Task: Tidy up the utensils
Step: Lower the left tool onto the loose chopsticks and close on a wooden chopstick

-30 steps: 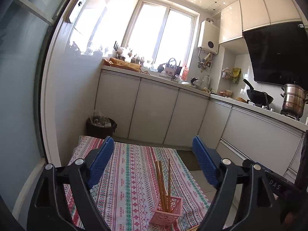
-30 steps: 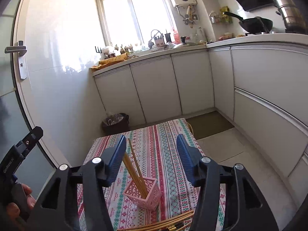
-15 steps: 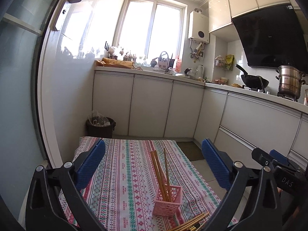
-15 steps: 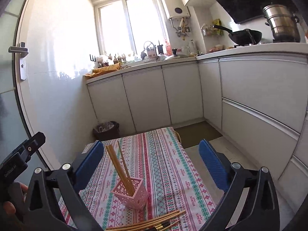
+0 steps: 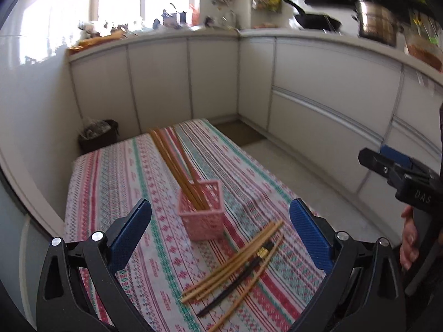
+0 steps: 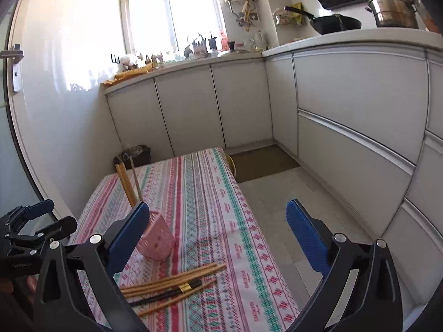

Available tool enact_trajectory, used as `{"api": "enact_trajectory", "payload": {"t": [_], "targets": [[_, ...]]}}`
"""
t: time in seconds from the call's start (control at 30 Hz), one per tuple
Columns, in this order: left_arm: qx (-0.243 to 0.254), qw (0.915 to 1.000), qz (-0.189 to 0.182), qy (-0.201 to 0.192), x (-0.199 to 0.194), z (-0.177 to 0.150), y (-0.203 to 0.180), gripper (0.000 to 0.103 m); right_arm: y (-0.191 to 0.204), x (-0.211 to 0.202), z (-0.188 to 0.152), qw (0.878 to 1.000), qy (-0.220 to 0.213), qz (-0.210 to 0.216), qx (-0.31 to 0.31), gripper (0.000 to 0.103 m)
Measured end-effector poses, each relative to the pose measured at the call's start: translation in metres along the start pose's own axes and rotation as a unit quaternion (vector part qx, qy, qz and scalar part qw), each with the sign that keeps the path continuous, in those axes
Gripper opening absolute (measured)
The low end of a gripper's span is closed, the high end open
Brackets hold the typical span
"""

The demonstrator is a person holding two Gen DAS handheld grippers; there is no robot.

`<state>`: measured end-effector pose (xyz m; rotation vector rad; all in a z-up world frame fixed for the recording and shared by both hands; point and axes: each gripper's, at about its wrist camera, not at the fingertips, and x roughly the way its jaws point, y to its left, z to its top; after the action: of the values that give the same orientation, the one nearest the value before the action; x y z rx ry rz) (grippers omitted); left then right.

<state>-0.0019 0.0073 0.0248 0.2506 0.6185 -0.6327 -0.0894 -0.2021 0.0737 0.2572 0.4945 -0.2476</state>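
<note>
I get hard daylight from the window point(image 6: 171, 13), blown out; glare on the wall left of it. Left view motion-blurred, edges bowed.

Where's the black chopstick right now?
The black chopstick lies flat among the loose wooden chopsticks on the tablecloth, just in front of the pink basket.

Your left wrist camera looks forward and down between its wide-spread jaws, near the striped tablecloth point(image 5: 116, 182): the pink basket point(image 5: 203, 215) sits midway between them, the loose chopsticks point(image 5: 235, 262) nearer the right jaw. Your right wrist camera faces the same way from further right, so the basket point(image 6: 156, 244) hides partly behind its left jaw. Both views share table, basket, chopsticks and white cabinets point(image 6: 188, 108), and each catches the other gripper at its edge.
</note>
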Motion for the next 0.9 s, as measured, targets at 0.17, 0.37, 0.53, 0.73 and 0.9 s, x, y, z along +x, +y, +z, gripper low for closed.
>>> {"api": "enact_trajectory", "payload": {"t": [0.17,0.37,0.53,0.73,0.9], "targets": [[0.124,0.9855,-0.058,0.100,0.045,-0.019,-0.044,0.096,-0.051,0.018,-0.036,0.997,0.063,-0.016,0.049,0.096],[0.195,0.9416,-0.159,0.223,0.104,-0.042,-0.082,0.063,-0.079,0.028,-0.043,0.992,0.086,-0.014,0.086,0.096],[0.197,0.9201,-0.174,0.290,0.154,-0.048,-0.098,0.042,-0.090,0.032,-0.042,0.989,0.093,-0.009,0.112,0.096],[0.197,0.9099,-0.180,0.318,0.192,-0.045,-0.103,0.029,-0.110,0.044,-0.042,0.980,0.120,0.001,0.158,0.096],[0.205,0.9032,-0.177,0.333,0.211,-0.047,-0.106,0.023,-0.116,0.053,-0.043,0.972,0.144,0.017,0.187,0.096]]}}
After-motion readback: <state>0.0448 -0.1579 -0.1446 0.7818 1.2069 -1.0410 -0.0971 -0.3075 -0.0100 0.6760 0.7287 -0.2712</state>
